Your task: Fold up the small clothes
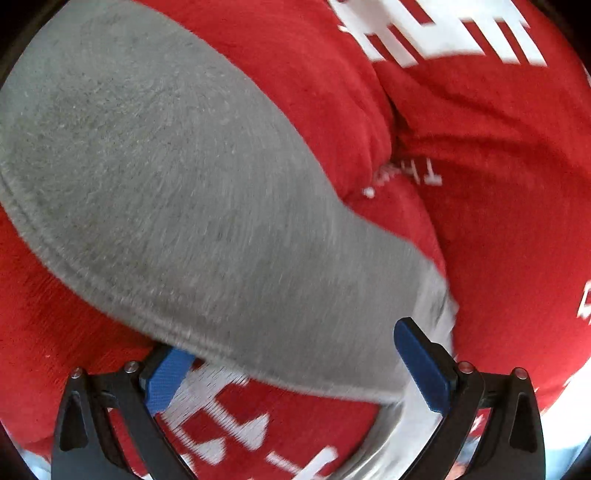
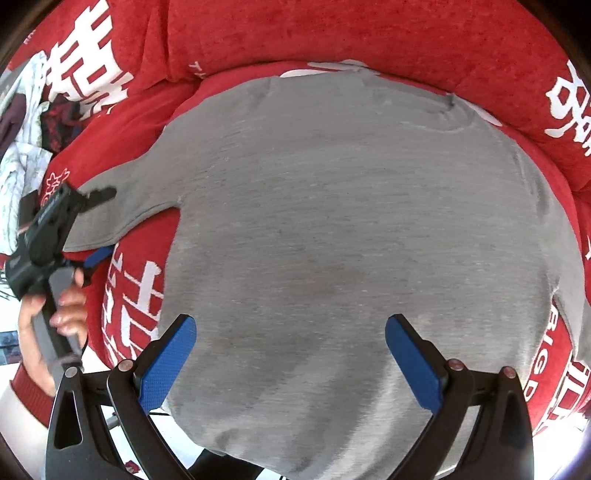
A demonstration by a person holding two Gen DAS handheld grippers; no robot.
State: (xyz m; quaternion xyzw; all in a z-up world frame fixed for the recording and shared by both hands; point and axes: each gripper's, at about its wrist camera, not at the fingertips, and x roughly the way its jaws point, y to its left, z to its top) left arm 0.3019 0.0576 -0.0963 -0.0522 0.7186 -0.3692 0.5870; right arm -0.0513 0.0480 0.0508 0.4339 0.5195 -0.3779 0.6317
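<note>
Red plush cover with white lettering (image 2: pixel 369 33) carries the soft, light grey knit T-shirt (image 2: pixel 332 240) spread flat; left gripper (image 1: pixel 295 365) jaws apart straddling its sleeve hem, the likely hold, right gripper (image 2: pixel 290 360) jaws apart over its lower body.

One grey shirt (image 2: pixel 332 221), two hand-held grippers, one red blanket (image 2: pixel 369 33), one heap of other clothes (image 2: pixel 22 147).

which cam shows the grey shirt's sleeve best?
Left wrist. The grey knit T-shirt's sleeve fills the frame, hem stitching visible, with the left claw open at its edge. Right wrist shows the sleeve small, at far left.
</note>
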